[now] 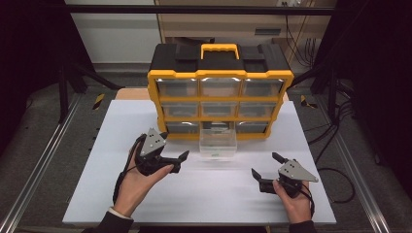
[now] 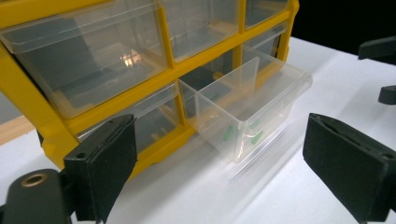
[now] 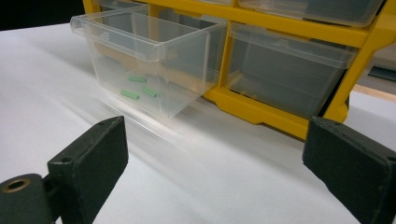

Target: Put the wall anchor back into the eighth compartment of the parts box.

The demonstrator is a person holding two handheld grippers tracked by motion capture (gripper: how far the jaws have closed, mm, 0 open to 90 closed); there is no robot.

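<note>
With both sets of fingers wide and empty, your left gripper (image 1: 174, 145) sits just beside the pulled-out drawer (image 1: 218, 143); a careless sweep could tip it out.

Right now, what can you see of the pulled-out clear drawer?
The clear drawer is see-through plastic, box-shaped, with a lipped front rim. It is pulled most of the way out of the bottom middle slot of the yellow organizer, its back end still in the slot, level, its base at the white tabletop. Three small green pieces lie on its floor. Neither pair of tongs touches it.
</note>
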